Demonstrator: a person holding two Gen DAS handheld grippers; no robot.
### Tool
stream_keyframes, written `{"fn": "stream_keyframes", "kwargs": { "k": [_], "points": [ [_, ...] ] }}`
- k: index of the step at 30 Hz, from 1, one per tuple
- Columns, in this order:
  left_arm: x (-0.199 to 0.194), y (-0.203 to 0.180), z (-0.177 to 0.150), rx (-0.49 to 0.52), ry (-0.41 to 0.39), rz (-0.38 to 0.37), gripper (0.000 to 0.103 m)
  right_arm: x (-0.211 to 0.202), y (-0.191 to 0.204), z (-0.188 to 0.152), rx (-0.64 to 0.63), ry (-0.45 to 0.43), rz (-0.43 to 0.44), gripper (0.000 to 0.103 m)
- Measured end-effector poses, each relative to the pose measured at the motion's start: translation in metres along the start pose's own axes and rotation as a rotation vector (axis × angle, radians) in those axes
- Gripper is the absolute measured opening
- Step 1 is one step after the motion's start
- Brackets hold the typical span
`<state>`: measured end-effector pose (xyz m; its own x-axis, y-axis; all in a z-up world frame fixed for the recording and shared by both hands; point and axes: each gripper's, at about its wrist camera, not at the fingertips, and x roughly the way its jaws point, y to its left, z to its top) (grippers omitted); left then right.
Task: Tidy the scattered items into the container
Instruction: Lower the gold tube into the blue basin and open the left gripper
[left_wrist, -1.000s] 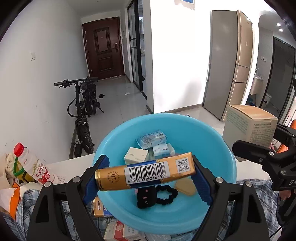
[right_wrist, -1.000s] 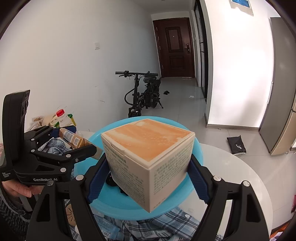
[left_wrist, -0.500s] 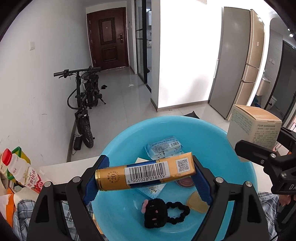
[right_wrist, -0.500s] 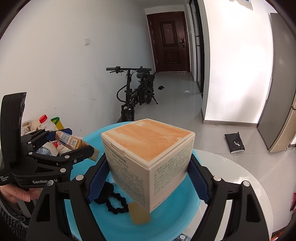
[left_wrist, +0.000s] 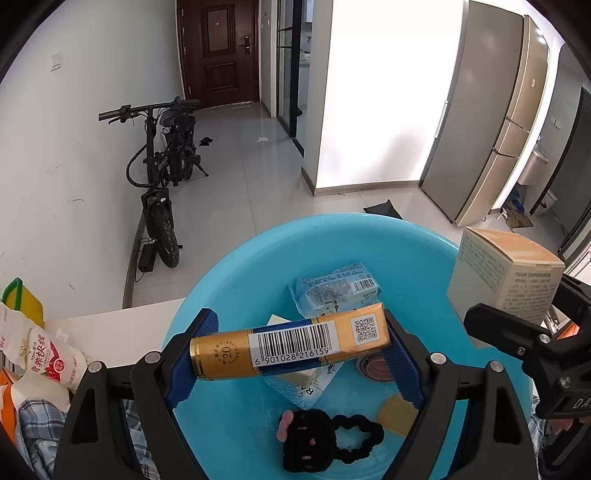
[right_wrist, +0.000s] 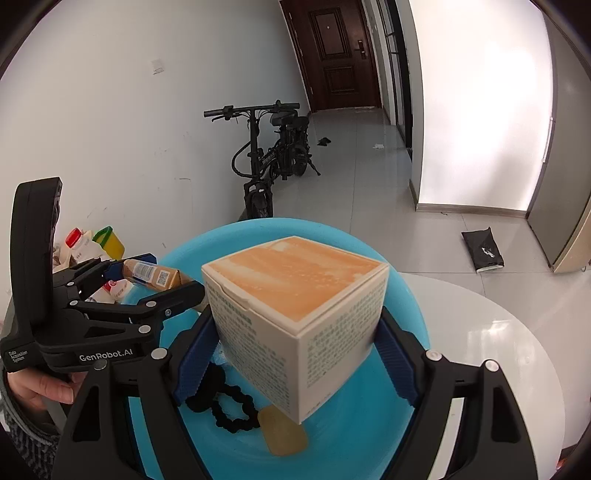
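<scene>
Tube (left_wrist: 290, 349) lying crosswise at frame centre, pinched between left gripper (left_wrist: 295, 354) jaws, hanging over basin (left_wrist: 236, 266); box (right_wrist: 295, 314) clamped in right gripper (right_wrist: 295, 343) jaws, likewise above.

The gold tube (left_wrist: 291, 345) hides most of the white packet (left_wrist: 306, 380) under it in the blue basin (left_wrist: 369, 236), and the small print on the tube is too fine to read. In the right wrist view the carton (right_wrist: 295, 317) covers the middle of the basin, and part of the black hair tie (right_wrist: 225, 406) is hidden behind a blue pad. The checked cloth (left_wrist: 33, 428) at the table's near left edge is cut off by the picture's edge.
</scene>
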<state>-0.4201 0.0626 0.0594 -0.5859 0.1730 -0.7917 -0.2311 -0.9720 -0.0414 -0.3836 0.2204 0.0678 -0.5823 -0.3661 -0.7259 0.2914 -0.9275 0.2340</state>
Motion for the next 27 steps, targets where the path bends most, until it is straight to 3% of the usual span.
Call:
{"fn": "stream_keyframes", "kwargs": {
  "k": [23,27],
  "points": [
    [0.022,-0.001,-0.013,-0.01,0.097,-0.01,0.09,0.015,-0.001,0.0,-0.024,0.058,-0.021,0.08],
    [0.024,-0.002,-0.017,0.01,0.126,0.037,0.091,0.013,-0.001,-0.001,-0.028,0.059,-0.02,0.08]
  ]
}}
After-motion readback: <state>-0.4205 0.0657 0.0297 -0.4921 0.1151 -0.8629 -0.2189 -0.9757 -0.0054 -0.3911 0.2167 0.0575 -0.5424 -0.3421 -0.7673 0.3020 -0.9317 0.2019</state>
